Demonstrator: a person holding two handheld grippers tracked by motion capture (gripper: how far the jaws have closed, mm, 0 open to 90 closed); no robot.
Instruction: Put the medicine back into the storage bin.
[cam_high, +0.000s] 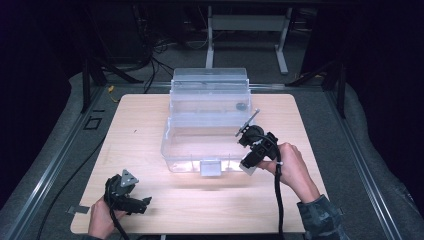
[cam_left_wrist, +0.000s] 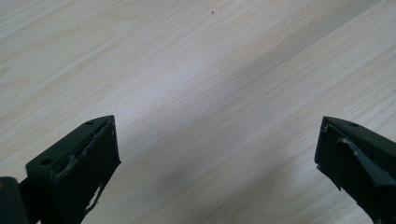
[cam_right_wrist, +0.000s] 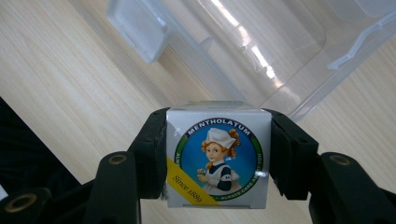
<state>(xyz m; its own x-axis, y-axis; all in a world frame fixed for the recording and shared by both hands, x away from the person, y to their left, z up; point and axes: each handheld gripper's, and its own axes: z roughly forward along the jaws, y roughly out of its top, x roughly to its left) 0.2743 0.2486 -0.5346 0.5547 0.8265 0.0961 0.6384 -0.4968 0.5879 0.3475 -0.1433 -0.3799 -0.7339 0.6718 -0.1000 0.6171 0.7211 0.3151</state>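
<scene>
We hold the right gripper (cam_right_wrist: 217, 158) just above the near right corner of the clear plastic bin (cam_high: 210, 120), its jaws pinching a small white Mentholatum box (cam_right_wrist: 217, 158) on both sides, the round nurse label facing the gripper's camera. That open bin stands on the middle of the wooden desk (cam_high: 145, 120), with its lid raised at the far side. Our left gripper (cam_high: 142, 204) rests low on the desk, well to the near left of the bin, jaws spread wide over bare wood.
</scene>
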